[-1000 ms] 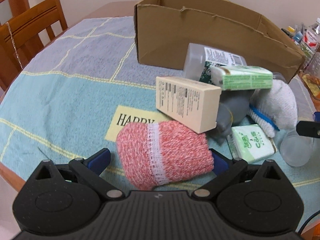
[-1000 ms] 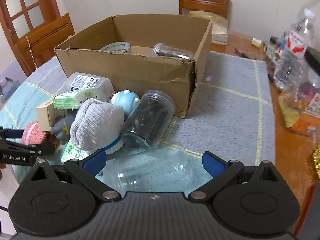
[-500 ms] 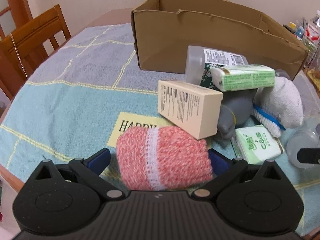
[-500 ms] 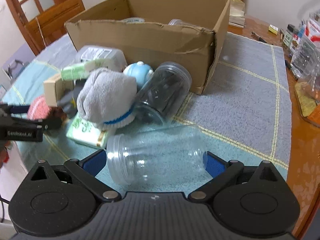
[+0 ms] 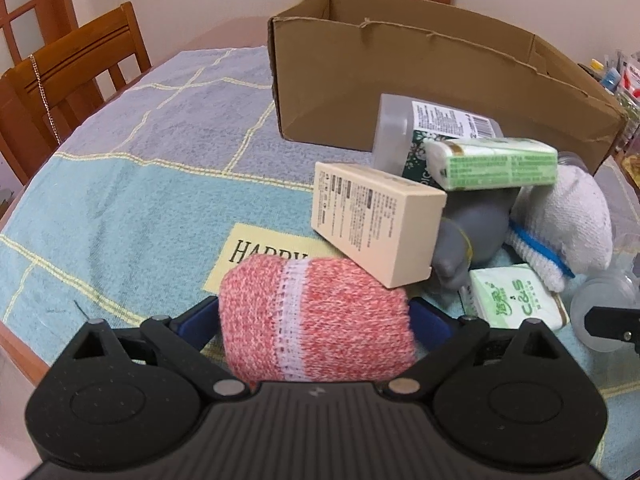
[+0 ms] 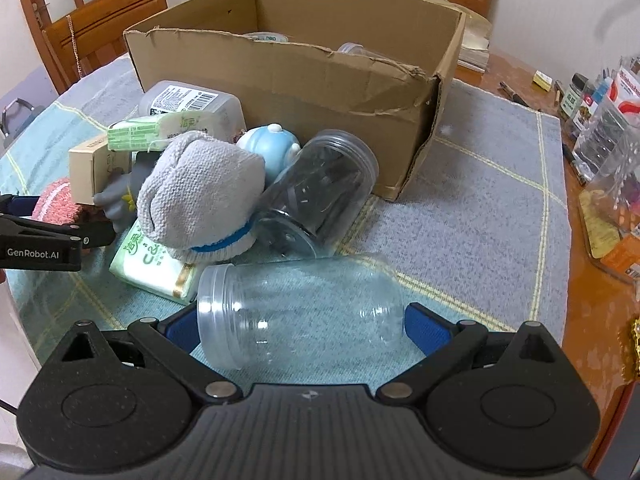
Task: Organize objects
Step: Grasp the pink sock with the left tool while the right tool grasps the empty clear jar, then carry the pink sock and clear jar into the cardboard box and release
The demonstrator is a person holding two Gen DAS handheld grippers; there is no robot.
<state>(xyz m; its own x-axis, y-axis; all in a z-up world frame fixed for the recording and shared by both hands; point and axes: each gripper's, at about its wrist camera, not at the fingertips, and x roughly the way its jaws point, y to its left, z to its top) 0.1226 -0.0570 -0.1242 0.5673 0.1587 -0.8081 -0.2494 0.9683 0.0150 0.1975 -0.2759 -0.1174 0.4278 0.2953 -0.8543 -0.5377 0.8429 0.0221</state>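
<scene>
We judge the tidying to be at an early stage. The cardboard box (image 6: 304, 80) in the upper middle of the right wrist view already holds a roll of tape (image 6: 266, 37) and a small clear jar (image 6: 352, 49), both only partly seen over its torn rim. Most of the clutter is still out on the worktop (image 6: 480, 200), heaped just in front of the box: a beige carton (image 5: 376, 222), two green tissue packs, a grey plastic bottle (image 5: 428, 128), a grey toy, a white rolled sock (image 6: 200, 192), a blue round toy (image 6: 270, 148) and a dark jar (image 6: 324, 188).

The left gripper (image 5: 314, 316), at the bottom middle of its own view, has the pink rolled sock (image 5: 316, 316) between its jaws. They have just been closing and now stand fairly wide, the blue pads right at the sock's two ends; we cannot tell for certain that they are pressing yet. The sock lies with its long axis across the frame, left to right, in line with the jaws, one corner of the beige carton resting against its upper right.

The right gripper (image 6: 300, 330) straddles the clear plastic jar (image 6: 296, 312) low in its view, jaws wide; the right pad shows a gap from the jar's base, the left is hidden behind the mouth. The jar lies on its side, long axis across the frame, open mouth to the left, base to the right.
</scene>
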